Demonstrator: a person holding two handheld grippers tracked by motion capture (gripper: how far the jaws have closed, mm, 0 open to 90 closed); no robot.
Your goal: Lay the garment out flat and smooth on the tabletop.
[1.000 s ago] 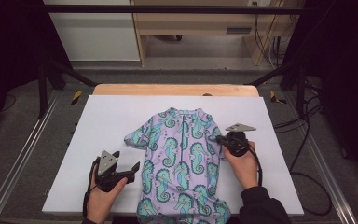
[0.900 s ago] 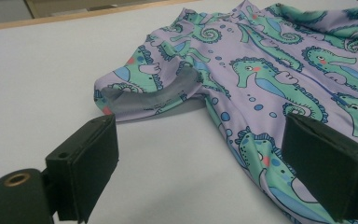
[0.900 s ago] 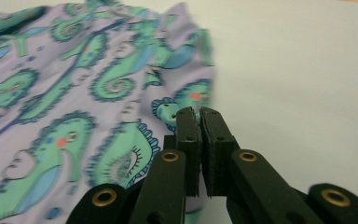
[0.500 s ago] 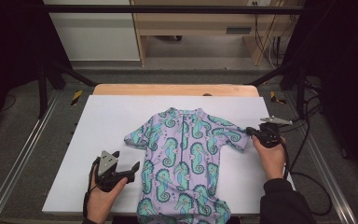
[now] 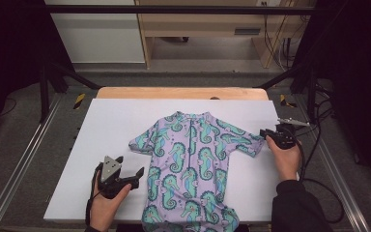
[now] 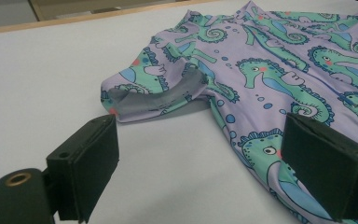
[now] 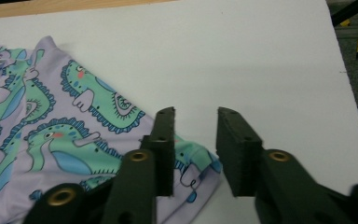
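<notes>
- Surface point(image 5: 106, 125) bare left of swimsuit point(image 5: 191, 164); free passage there.
- Swimsuit lies flat, no tall obstacle.
- Narrow bare strip beyond right sleeve point(image 5: 249, 143).

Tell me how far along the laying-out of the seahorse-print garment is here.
Done: the lilac seahorse-print suit lies flat on the white table, its right sleeve pulled out sideways. In hand: the right gripper has just been opening at that sleeve's cuff, releasing it. Left: the other sleeve looks rumpled, its grey lining showing; the open left gripper waits beside it.
</notes>
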